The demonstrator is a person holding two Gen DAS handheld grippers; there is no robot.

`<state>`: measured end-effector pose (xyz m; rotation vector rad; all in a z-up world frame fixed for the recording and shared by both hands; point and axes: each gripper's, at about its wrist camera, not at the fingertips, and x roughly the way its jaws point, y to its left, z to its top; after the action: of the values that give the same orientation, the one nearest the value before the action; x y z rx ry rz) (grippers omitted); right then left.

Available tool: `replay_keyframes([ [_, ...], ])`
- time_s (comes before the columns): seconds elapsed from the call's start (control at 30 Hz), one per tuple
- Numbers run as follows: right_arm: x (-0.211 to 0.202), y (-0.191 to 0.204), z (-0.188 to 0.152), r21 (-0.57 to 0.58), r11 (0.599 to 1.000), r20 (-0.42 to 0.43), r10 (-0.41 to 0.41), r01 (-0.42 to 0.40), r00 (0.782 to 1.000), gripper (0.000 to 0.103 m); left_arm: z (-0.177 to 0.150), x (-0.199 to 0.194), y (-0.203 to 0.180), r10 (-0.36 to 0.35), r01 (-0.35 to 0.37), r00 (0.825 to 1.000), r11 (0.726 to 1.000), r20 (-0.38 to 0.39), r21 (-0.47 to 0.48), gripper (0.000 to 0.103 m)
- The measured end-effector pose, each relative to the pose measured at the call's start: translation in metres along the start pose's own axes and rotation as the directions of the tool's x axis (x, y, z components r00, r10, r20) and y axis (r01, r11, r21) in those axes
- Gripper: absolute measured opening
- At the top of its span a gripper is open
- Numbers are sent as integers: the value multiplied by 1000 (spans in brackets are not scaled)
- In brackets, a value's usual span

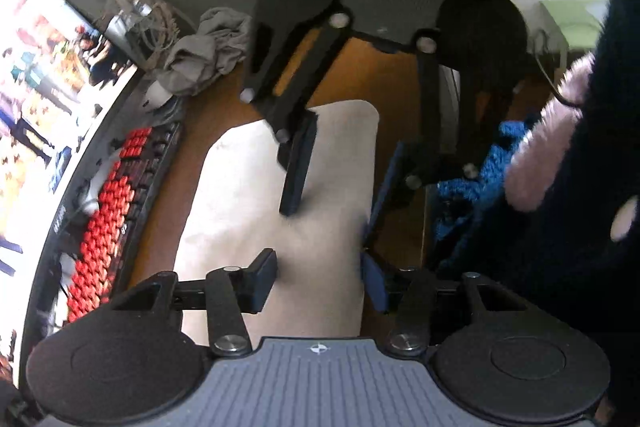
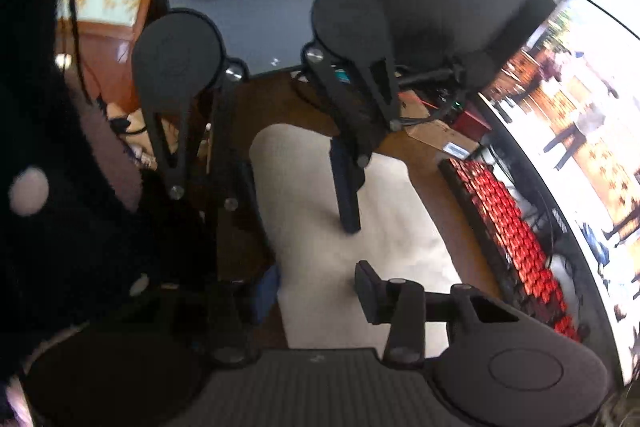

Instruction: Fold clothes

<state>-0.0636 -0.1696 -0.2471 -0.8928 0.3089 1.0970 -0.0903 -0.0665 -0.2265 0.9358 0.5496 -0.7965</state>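
Cream folded cloth [image 1: 280, 227] lies flat on the brown wooden surface [image 1: 352, 75], beneath both spread-apart claws, left claw [image 1: 320, 279] and right claw [image 2: 316, 287].

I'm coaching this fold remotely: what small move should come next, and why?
Probably lower both grippers and close them on the cream cloth's edges. The left gripper and right gripper are open, facing each other over it, holding nothing.

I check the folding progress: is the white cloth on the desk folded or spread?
Folded, it seems: the white cloth lies as a narrow, flat strip with rounded ends on the desk. Layers cannot be seen.
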Motion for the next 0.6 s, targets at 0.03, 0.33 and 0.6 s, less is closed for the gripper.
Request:
replay_keyframes([
  [0.03,1,0,0,-10,1000,0,6,-6,1000,30,-1,0,-1,0,0,1000,1000,5,6,40],
  [0.33,-2,-5,-3,-58,997,-3,54,-54,999,20,-15,-11,3,-28,30,999,998,40,-49,25],
  [0.6,-23,-11,-20,-23,997,-58,72,-73,996,20,-29,-22,-3,-13,14,1000,998,16,-67,25],
])
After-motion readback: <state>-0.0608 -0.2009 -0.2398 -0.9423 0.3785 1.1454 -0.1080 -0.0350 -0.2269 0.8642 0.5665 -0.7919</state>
